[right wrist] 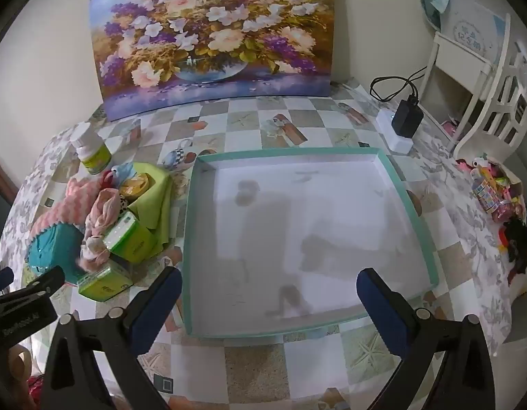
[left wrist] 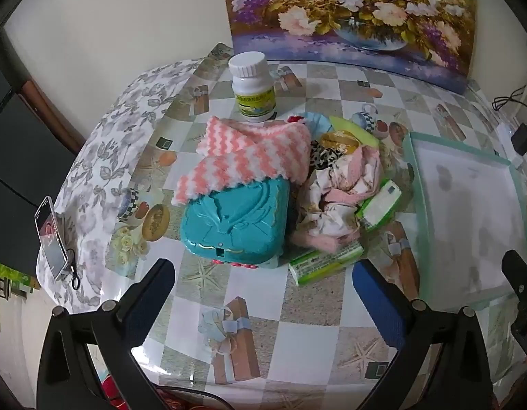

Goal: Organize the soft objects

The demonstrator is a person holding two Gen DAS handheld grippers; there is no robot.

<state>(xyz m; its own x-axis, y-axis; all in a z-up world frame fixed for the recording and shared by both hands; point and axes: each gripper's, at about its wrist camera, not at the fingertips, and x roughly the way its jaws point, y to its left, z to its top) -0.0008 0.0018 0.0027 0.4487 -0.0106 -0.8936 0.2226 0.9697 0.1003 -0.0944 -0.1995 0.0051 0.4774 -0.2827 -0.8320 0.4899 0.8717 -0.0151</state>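
**Both claws wide, soft pile beside empty tray**

Left gripper [left wrist: 263, 283], blue-padded, black-framed, spread wide w/ nothing between, above glossy checkered tablecloth [left wrist: 297, 311]. Just ahead: hard teal plastic box [left wrist: 234, 222], rounded corners, w/ fuzzy pink-white zigzag cloth [left wrist: 253, 157] draped over its far edge. Touching on the right: crumpled pink fabric [left wrist: 335, 198] & two green tissue packs [left wrist: 326, 261].

Right gripper [right wrist: 268, 292] also wide, empty, over near rim of shallow square tray [right wrist: 191, 239]: teal walls, smooth white floor, all open.
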